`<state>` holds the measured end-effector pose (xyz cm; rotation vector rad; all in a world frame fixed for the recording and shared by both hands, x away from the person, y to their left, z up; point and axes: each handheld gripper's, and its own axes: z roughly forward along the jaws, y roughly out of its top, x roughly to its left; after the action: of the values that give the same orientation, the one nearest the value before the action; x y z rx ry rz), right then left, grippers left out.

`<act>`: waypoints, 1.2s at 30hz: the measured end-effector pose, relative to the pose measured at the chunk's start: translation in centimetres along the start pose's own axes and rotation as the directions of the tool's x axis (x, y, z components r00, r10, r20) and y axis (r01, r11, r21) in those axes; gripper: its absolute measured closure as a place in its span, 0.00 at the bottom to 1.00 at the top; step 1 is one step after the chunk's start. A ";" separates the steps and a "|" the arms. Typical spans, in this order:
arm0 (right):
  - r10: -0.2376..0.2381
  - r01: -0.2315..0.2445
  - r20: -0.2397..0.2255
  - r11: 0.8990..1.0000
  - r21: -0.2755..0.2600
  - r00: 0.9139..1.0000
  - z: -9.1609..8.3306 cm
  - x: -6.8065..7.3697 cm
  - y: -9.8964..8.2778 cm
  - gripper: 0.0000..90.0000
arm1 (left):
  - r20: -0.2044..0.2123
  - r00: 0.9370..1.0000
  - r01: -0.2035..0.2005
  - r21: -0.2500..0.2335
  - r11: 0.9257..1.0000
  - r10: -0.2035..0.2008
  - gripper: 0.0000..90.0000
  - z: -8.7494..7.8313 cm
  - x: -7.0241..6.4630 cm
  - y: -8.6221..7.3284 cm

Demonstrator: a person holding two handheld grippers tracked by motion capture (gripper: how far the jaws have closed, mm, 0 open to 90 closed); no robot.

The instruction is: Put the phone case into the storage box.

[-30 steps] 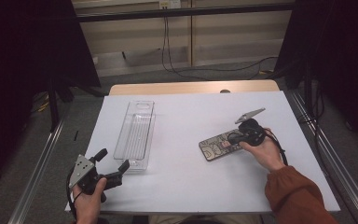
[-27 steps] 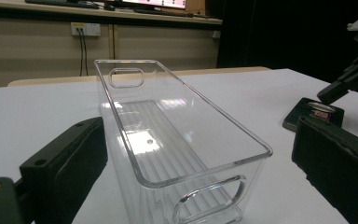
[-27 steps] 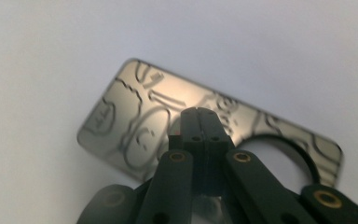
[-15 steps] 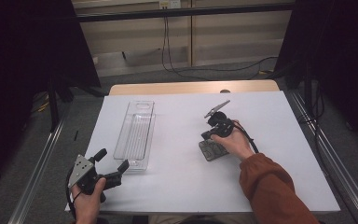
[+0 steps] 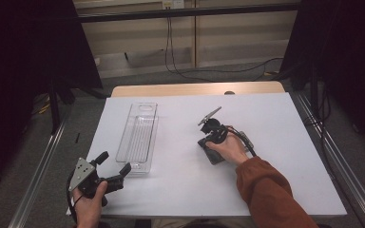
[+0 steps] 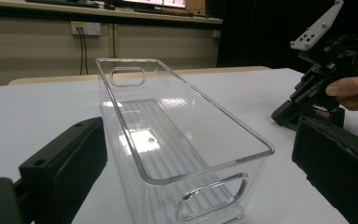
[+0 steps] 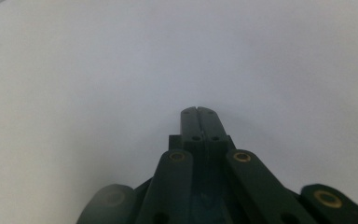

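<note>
A long clear plastic bin (image 5: 140,135) lies empty on the white table, its near end (image 6: 168,135) just ahead of my left gripper (image 5: 114,163). That gripper (image 6: 198,140) rests at the table's front left, jaws wide open with nothing between them. My right gripper (image 5: 203,142) is at mid-table, tilted down towards the white surface, and a hand grips it. Its jaws (image 7: 198,111) are shut together and hold nothing. A flat dark item (image 5: 212,156) lies on the table, mostly hidden under that hand. From the left gripper view, the right gripper (image 6: 326,70) is off to the right.
The white sheet (image 5: 275,123) covers a wooden table with metal rails along both sides. Dark curtains flank the table. Cables and a wall socket (image 6: 86,28) are at the back.
My right hand has moved left across the table and now sits over the flat dark item. The left gripper and the bin have not moved.
</note>
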<state>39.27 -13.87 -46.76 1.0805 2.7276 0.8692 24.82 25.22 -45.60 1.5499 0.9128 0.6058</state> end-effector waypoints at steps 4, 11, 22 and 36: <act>-0.009 0.009 0.000 1.000 -0.011 1.000 -0.2 0.4 -0.6 1.00 | -0.001 1.000 -0.008 0.004 1.000 0.008 0.04 0.0 0.1 0.0; -0.023 0.023 -0.011 1.000 -0.003 1.000 -1.1 1.1 -2.1 1.00 | -0.002 1.000 -0.009 0.005 1.000 0.009 0.04 -0.1 0.0 0.0; -0.025 0.025 -0.026 1.000 0.000 0.999 -1.7 1.2 -2.9 1.00 | 0.001 1.000 -0.014 0.010 1.000 0.014 0.04 -0.2 0.1 0.0; -0.016 0.016 -0.052 1.000 0.006 0.999 -3.0 1.6 -5.1 1.00 | -0.003 1.000 -0.012 0.009 1.000 0.012 0.04 -0.1 0.0 0.0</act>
<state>34.15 -17.27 -46.73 1.0505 2.7790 0.8985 24.73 25.34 -45.59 1.5636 0.9102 0.6141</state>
